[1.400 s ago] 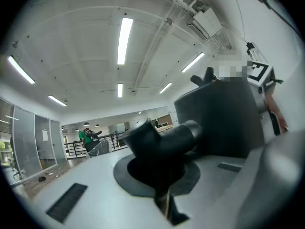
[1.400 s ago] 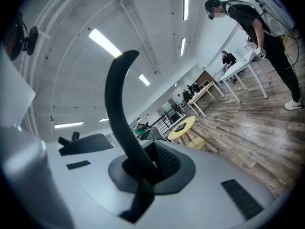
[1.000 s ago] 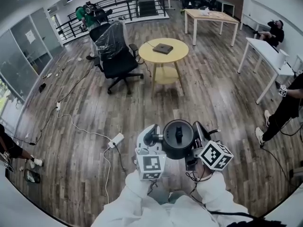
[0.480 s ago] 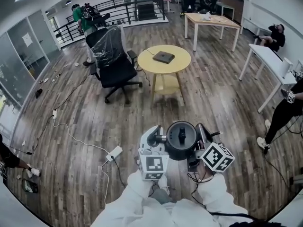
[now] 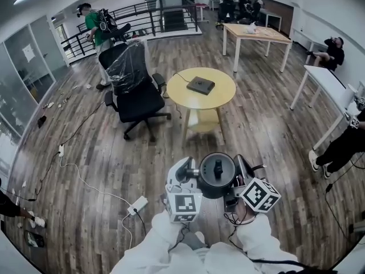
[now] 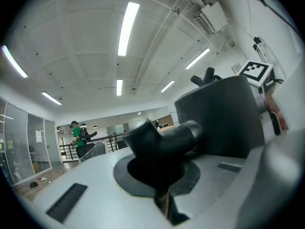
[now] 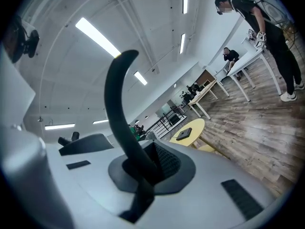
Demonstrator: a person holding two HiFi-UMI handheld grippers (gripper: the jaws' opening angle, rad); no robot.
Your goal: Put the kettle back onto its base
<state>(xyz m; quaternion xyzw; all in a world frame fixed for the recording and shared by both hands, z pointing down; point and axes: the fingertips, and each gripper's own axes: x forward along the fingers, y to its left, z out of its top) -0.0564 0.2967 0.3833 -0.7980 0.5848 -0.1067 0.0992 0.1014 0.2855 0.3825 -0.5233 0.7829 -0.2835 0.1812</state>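
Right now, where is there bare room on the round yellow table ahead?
On the table, bare top rings the dark base, widest toward the right and near rims. The left is tighter: the cord crosses the top there and the office chair stands close.

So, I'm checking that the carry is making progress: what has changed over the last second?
The head view has closed in on the yellow round table that bears the dark base; table and office chair now sit nearer. Nothing was grabbed or released. The kettle stays clamped between the left gripper and right gripper, same pose.
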